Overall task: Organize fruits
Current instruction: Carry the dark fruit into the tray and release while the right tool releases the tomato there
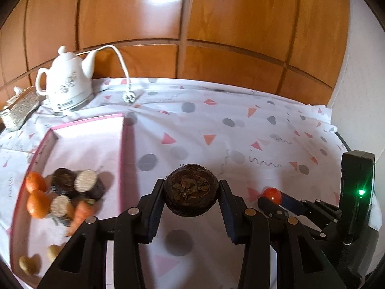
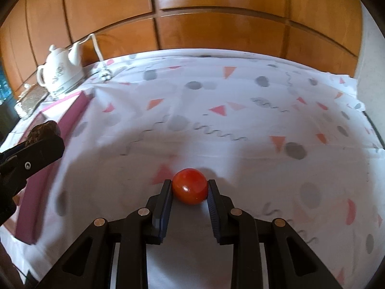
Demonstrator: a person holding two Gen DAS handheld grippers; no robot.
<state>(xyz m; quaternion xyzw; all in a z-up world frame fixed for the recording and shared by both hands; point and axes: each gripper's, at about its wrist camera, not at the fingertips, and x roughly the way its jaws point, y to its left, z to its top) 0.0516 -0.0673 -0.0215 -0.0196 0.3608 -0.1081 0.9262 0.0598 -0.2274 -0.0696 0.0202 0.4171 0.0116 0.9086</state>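
The left gripper [image 1: 191, 193] pinches a dark brown fruit [image 1: 191, 189] above the patterned cloth [image 1: 216, 130], beside a pink tray [image 1: 125, 144] of produce. The right gripper [image 2: 190, 189] clamps a tomato [image 2: 190, 186] over the cloth.

I see a red tomato [image 2: 190, 186], a dark brown chestnut [image 1: 191, 189], and at ten o'clock a pink-rimmed tray [image 1: 125, 144]; the white tablecloth [image 1: 216, 125] carries grey dots, pink and orange triangles.

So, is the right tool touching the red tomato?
Touching. In the right wrist view both fingers of the right tool press against the sides of the red tomato, with no gap visible on either side.
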